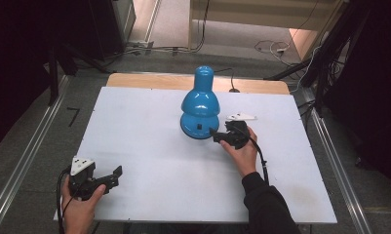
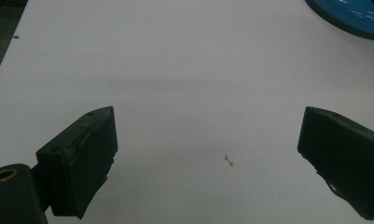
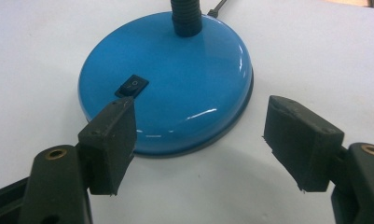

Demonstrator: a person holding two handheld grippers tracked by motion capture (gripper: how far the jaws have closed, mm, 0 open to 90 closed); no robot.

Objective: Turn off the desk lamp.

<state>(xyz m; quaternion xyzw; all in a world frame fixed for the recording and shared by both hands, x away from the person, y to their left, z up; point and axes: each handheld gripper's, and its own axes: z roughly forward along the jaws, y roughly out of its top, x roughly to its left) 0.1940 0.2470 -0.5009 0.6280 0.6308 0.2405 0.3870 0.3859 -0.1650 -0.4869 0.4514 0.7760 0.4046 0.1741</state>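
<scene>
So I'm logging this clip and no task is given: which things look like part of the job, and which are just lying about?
Likely part of the job:
- blue desk lamp, with its rocker switch
- right gripper, open at the lamp's base
- left gripper, open, apart from the lamp

Just lying about:
- cables on the floor beyond the table
</scene>
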